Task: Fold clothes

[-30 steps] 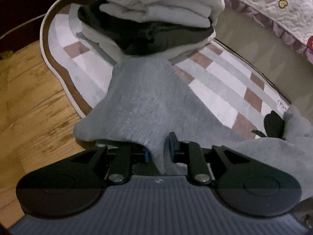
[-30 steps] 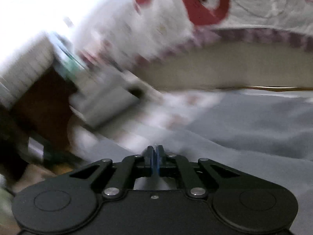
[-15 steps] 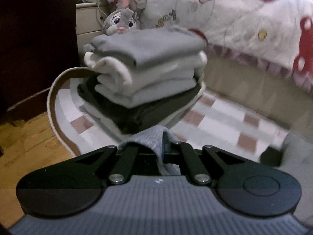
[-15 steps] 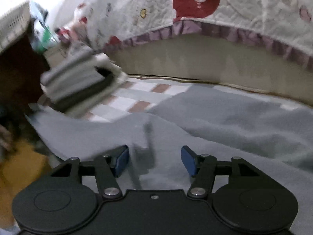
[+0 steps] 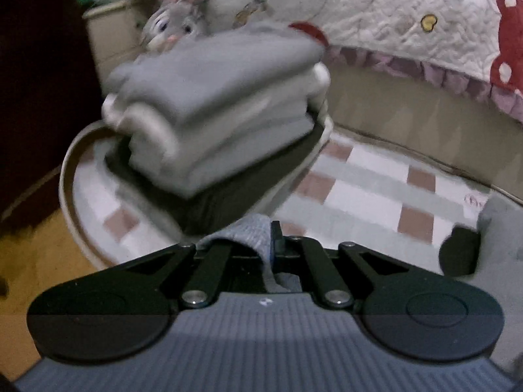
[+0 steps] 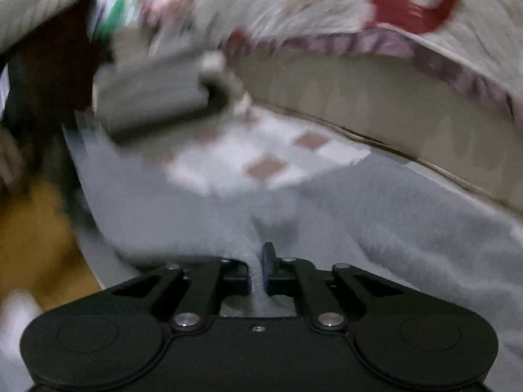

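Left gripper point(image 5: 266, 245) is clamped on a bunched edge of the grey garment point(image 6: 376, 215); the right gripper point(image 6: 258, 272), whose jaws have just closed, pinches another fold of it. The garment lies on the checked rug point(image 5: 369, 189) near its bed-side edge, right of the folded stack point(image 5: 212, 107). Step, likely: lifting to spread for a fold; next needs both pinches drawn apart evenly. Long axis unclear, cloth rumpled.
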`<state>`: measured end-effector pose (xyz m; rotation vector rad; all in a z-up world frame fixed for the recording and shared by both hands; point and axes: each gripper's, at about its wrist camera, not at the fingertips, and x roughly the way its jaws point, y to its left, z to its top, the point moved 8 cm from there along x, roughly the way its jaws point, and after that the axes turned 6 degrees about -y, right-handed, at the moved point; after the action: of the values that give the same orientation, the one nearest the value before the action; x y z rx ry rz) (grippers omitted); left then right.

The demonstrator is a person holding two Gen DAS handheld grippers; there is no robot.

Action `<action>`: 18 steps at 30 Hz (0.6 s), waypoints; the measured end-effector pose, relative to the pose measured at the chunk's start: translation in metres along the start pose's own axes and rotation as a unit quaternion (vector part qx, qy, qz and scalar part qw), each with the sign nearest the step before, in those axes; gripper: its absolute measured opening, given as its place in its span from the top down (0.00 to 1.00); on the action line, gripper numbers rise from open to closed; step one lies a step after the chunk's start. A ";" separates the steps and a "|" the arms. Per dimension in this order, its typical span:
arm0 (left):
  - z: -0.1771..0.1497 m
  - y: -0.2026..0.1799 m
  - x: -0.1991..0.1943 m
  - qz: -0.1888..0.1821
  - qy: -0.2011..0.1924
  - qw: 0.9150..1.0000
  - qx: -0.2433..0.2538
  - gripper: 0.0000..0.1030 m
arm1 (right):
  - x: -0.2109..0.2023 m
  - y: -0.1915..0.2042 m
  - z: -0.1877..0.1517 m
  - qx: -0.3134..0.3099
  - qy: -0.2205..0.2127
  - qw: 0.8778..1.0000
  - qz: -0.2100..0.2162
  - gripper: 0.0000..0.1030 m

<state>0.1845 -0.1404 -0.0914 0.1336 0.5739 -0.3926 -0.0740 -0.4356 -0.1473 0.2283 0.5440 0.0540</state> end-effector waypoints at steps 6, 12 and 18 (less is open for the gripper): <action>0.122 -0.008 -0.038 -0.040 -0.125 0.991 -0.034 0.97 | -0.072 -0.029 0.081 0.102 -0.118 0.988 -0.014 0.95; 0.150 0.020 -0.117 -0.092 -0.200 0.970 -0.099 0.97 | -0.143 0.024 0.096 0.048 -0.209 0.976 -0.032 0.93; 0.003 0.089 -0.076 -0.021 -0.048 0.991 -0.124 0.97 | -0.106 0.086 -0.011 0.023 -0.058 0.998 0.005 0.94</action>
<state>0.1630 -0.0344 -0.0458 -0.1354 0.5261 -0.3625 -0.1697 -0.3613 -0.0832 0.2776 0.4295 0.0387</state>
